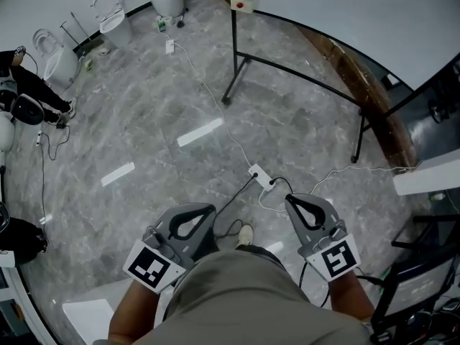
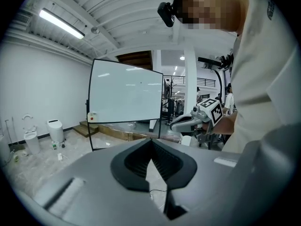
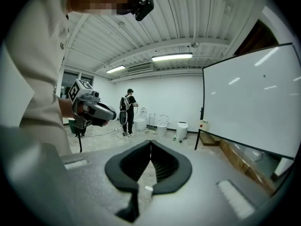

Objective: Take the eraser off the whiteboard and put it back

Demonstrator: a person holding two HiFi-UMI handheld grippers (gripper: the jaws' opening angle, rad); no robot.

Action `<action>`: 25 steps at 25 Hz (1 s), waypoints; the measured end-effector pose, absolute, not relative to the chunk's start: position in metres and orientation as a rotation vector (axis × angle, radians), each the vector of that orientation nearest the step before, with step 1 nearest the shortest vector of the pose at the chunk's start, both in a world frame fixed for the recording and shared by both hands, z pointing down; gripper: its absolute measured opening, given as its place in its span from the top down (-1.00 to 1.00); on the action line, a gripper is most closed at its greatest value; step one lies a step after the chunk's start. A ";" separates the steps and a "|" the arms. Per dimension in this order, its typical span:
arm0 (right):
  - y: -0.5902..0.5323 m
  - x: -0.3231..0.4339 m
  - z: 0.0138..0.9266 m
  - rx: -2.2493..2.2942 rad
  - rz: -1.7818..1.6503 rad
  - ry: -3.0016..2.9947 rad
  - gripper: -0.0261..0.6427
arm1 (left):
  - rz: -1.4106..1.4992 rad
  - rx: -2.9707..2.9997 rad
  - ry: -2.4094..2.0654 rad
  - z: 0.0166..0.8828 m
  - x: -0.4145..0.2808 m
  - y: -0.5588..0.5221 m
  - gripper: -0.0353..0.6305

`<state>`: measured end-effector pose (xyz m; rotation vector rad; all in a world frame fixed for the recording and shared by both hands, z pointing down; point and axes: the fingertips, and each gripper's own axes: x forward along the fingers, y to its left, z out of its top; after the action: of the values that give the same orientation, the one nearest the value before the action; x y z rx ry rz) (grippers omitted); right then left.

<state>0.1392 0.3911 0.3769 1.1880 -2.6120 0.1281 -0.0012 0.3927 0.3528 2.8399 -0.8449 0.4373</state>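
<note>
Left tool [image 1: 210, 208] and right tool [image 1: 290, 199] closed tight, holding nothing.
Open floor [image 1: 144, 121] ahead; eraser [image 2: 92, 117] at whiteboard [image 2: 124, 93] lower corner, well beyond both.

— How does the right tool [image 3: 150, 144] stand?
— Its jaws meet at the tips, with nothing between them.
— And beyond it?
— The whiteboard [image 3: 254, 102] stands at right, the eraser [image 3: 202, 125] at its lower left corner. The left tool [image 3: 96, 111] hangs at left.

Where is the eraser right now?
Head view, top centre: the eraser sits at the lower left corner of the whiteboard, beside the upright post of the black stand.
</note>
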 end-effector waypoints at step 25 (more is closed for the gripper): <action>0.166 -0.053 0.363 1.253 -0.002 -2.459 0.90 | 0.284 2.953 -0.588 0.353 -0.154 0.150 0.88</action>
<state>-0.0529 0.1664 0.3631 1.2530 -2.4586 -0.0016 -0.1540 0.1505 0.3529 2.9526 -0.5885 0.2838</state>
